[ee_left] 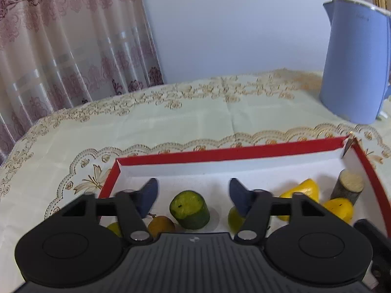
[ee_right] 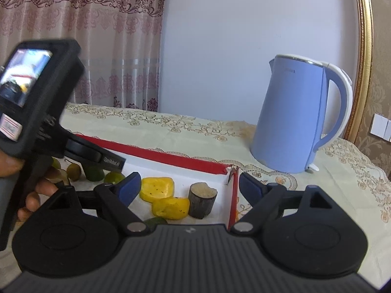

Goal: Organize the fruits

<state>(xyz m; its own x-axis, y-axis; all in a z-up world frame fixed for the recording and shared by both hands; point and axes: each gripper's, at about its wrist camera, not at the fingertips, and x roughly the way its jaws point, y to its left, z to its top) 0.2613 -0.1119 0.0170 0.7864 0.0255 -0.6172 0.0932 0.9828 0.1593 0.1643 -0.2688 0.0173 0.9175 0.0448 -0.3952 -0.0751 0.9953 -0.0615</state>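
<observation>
1. One red-walled tray (ee_left: 227, 155) on the worktop.
2. Two yellow fruit chunks (ee_right: 157, 188) in it, lying side by side.
3. One green cylinder piece (ee_left: 190, 209), standing upright.
4. One dark-skinned stub (ee_right: 202, 199), pale cut top.
5. Small round fruits (ee_left: 160, 225): at least three, some hidden.
6. One blue kettle (ee_right: 290, 119).

Table wearing a cream cloth

A table (ee_left: 171, 127) in gold-patterned cloth is carrying a red-rimmed box (ee_left: 220, 155) and, standing apart behind it, a blue kettle (ee_right: 293, 114).
</observation>
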